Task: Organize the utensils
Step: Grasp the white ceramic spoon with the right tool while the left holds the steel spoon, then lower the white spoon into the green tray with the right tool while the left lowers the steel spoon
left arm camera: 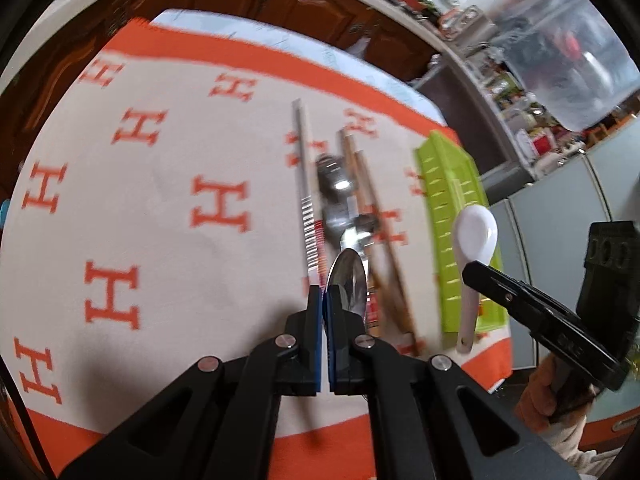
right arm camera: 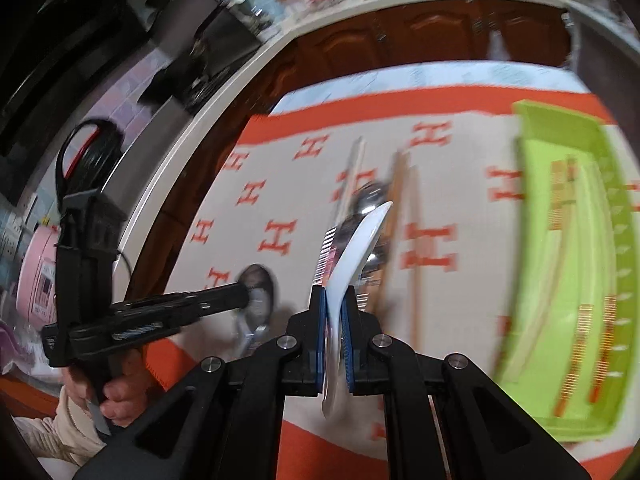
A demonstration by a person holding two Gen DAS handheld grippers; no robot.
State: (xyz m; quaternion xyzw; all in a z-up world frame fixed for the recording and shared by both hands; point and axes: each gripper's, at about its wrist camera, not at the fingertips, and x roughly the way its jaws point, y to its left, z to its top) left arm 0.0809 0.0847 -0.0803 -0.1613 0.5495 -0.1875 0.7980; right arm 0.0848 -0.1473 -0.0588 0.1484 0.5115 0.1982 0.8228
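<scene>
My left gripper (left arm camera: 323,294) is shut on a metal spoon (left arm camera: 347,280), whose bowl sticks up past the blue pads, above the cloth. My right gripper (right arm camera: 334,294) is shut on a white ceramic spoon (right arm camera: 358,248), held edge-on above the table. In the left wrist view that white spoon (left arm camera: 476,240) hangs in front of the green tray (left arm camera: 452,216), with the right gripper (left arm camera: 470,274) coming in from the right. In the right wrist view the left gripper (right arm camera: 246,294) shows at the left with the metal spoon (right arm camera: 258,292). More metal spoons (left arm camera: 336,196), metal chopsticks (left arm camera: 306,184) and wooden chopsticks (left arm camera: 380,248) lie on the cloth.
The table wears a white cloth (left arm camera: 160,200) with orange H marks and an orange border. The green tray (right arm camera: 568,280) at the right holds patterned chopsticks (right arm camera: 576,352) and pale chopsticks. Dark wooden cabinets and a cluttered counter lie beyond. A person's hand (right arm camera: 116,392) grips the left tool.
</scene>
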